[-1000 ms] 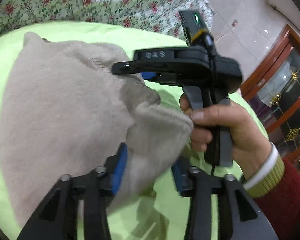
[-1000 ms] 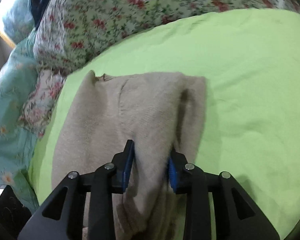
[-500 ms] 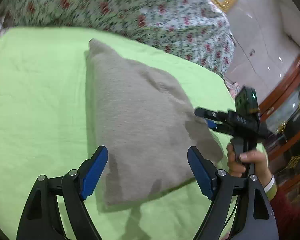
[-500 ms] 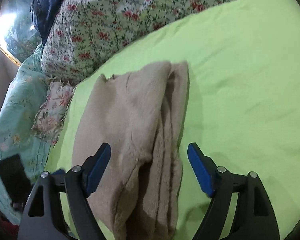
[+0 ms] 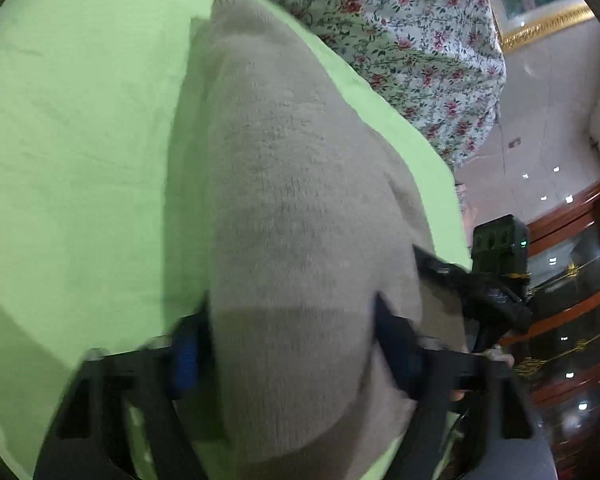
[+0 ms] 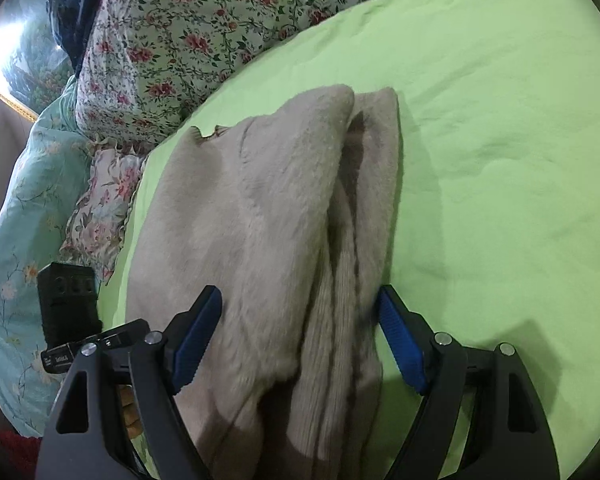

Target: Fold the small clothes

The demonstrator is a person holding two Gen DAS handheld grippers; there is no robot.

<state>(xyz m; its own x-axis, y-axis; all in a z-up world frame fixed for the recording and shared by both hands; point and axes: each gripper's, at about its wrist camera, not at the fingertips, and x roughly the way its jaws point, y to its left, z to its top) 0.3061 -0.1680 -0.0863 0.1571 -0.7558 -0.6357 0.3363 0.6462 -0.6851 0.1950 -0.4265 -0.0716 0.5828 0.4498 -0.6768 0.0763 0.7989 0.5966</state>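
Observation:
A beige fleece garment (image 5: 300,220) lies folded on the lime-green sheet (image 5: 80,140). In the left wrist view my left gripper (image 5: 292,352) is open, its blurred jaws astride the garment's near end. In the right wrist view the same garment (image 6: 268,220) shows stacked folds, with a ribbed layer on its right side. My right gripper (image 6: 300,336) is open, its blue pads on either side of the garment's near edge, holding nothing. The right gripper's body also shows in the left wrist view (image 5: 496,280).
A floral quilt (image 6: 204,40) and a teal floral blanket (image 6: 16,208) lie along the far and left sides of the bed. A wooden glass cabinet (image 5: 572,280) stands past the bed's right edge, beyond tiled floor. The left gripper's body (image 6: 68,300) sits at the lower left.
Both grippers let go of the garment and opened. The folded garment now lies flat on the sheet, and the left gripper has moved in close over its near end.

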